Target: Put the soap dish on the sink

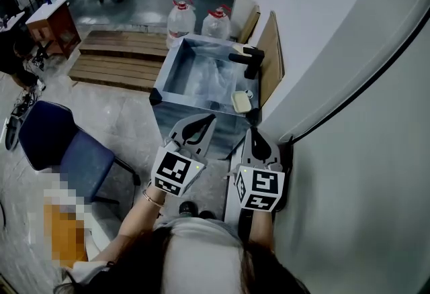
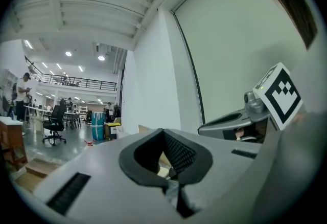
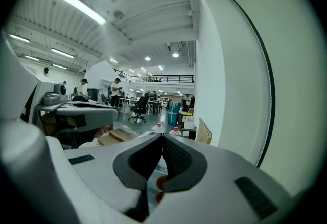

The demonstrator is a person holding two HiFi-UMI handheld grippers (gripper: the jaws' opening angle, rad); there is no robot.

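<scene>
Both tongs hang low in front of the person. The left tongs [image 1: 199,123] are closed with nothing between them, and the right tongs [image 1: 258,141] are closed and empty too. Ahead of the right tongs the soap dish [image 1: 241,102] sits at the near right edge of the sink [image 1: 176,58], below the tap [image 1: 248,61]. It looks as if the placing is either done or about to begin. If the dish needs moving, the right tongs must open first and then reach forward.
</scene>
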